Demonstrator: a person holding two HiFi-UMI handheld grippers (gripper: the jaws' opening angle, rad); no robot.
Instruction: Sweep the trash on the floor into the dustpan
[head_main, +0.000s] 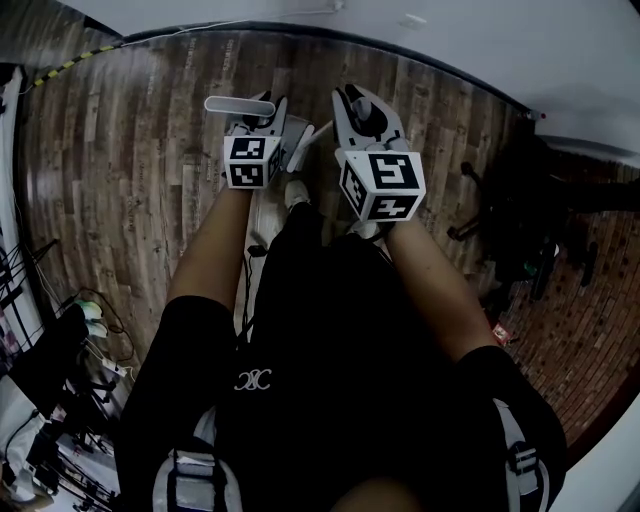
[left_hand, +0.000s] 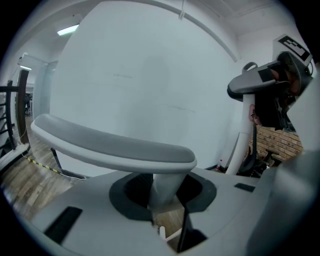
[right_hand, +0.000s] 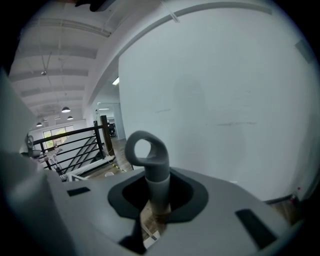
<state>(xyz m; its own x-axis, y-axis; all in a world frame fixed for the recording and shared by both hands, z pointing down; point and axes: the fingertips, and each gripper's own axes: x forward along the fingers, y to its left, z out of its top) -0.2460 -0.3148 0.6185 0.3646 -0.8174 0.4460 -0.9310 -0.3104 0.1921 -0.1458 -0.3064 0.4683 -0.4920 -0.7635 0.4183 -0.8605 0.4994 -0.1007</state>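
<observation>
The left gripper had its jaws pinched on an upright T-topped handle, likely the dustpan's. The right gripper clamped a loop-topped handle, likely the broom's. Both were held near the body, probably for carrying. No trash showed on the floor.

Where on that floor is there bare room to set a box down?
Bare wood floor lies left of the left gripper, below the wall. A narrower patch lies right of the right gripper. Crowded: cables at lower left, dark equipment at right.
</observation>
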